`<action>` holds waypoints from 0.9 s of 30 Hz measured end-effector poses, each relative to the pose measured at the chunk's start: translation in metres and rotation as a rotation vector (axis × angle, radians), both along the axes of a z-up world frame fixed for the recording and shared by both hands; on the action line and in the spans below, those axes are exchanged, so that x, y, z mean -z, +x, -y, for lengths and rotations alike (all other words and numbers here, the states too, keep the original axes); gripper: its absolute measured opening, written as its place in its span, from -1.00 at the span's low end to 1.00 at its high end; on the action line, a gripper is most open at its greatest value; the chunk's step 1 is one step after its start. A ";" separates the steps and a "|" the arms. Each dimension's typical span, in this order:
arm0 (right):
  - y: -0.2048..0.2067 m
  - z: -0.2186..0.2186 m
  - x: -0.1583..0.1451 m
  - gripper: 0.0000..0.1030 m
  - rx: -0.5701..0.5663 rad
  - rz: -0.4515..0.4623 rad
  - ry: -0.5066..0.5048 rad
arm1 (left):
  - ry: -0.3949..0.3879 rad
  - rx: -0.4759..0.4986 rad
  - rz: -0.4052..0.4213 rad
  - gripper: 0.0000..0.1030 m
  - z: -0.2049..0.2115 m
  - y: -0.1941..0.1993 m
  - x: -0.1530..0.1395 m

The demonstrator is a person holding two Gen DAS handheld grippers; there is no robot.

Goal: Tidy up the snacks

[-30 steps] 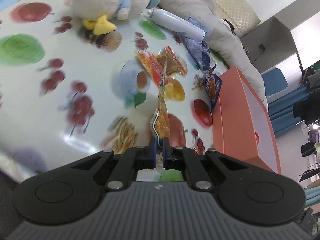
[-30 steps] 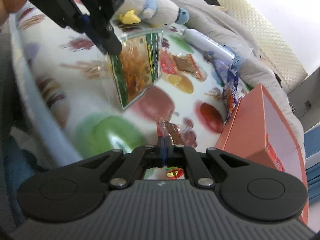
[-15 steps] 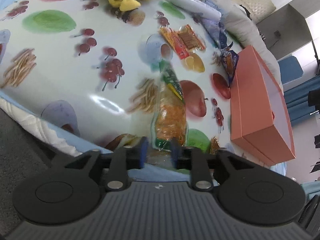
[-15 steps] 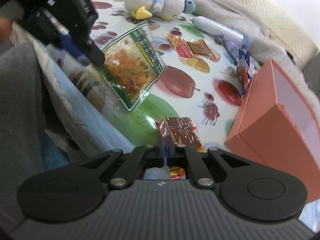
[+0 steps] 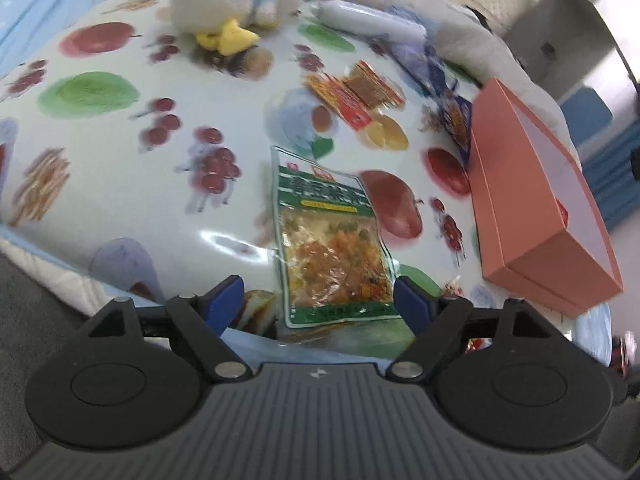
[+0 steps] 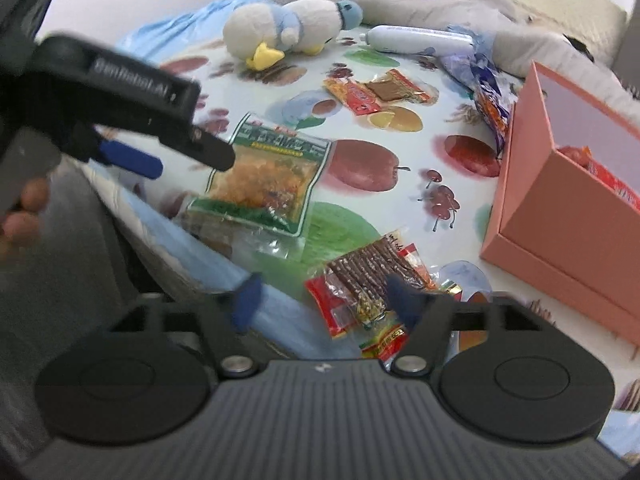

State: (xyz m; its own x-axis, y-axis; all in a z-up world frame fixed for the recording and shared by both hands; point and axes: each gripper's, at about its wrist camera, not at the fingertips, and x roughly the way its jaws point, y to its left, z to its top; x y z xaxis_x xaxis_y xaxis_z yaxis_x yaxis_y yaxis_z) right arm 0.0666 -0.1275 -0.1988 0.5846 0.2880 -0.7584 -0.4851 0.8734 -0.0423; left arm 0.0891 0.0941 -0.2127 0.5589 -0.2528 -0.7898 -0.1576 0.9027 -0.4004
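A green packet of orange snack point(image 5: 328, 240) lies flat on the fruit-print cloth point(image 5: 120, 168). My left gripper point(image 5: 316, 298) straddles its near end, jaws opening, and the pads do not touch it. In the right wrist view the left gripper point(image 6: 190, 164) hovers at the same packet point(image 6: 264, 176). A red packet of brown sticks point(image 6: 368, 280) lies at the cloth's near edge between the fingers of my right gripper point(image 6: 324, 298). Those jaws are opening too, pads off the packet. The open orange box point(image 6: 560, 208) stands to the right and holds red packets point(image 6: 608, 176).
Two small red and brown packets point(image 5: 356, 92) lie mid-cloth, and a blue packet point(image 5: 456, 120) leans by the orange box point(image 5: 532, 208). A plush duck point(image 5: 236, 0) and a white bottle point(image 5: 368, 20) sit at the back by a grey blanket. The cloth drops off at the near edge.
Both grippers were shut on their packets and have opened wide. The green packet went from hanging upright to lying flat, and the red stick packet now rests on the cloth.
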 end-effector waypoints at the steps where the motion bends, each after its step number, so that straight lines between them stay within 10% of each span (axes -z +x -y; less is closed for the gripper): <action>1: 0.003 0.003 0.001 0.66 0.019 0.003 0.018 | -0.001 0.013 -0.005 0.65 0.002 0.003 0.001; 27: 0.027 0.044 0.052 0.80 0.133 0.063 0.056 | 0.265 0.117 0.004 0.82 0.058 0.034 0.034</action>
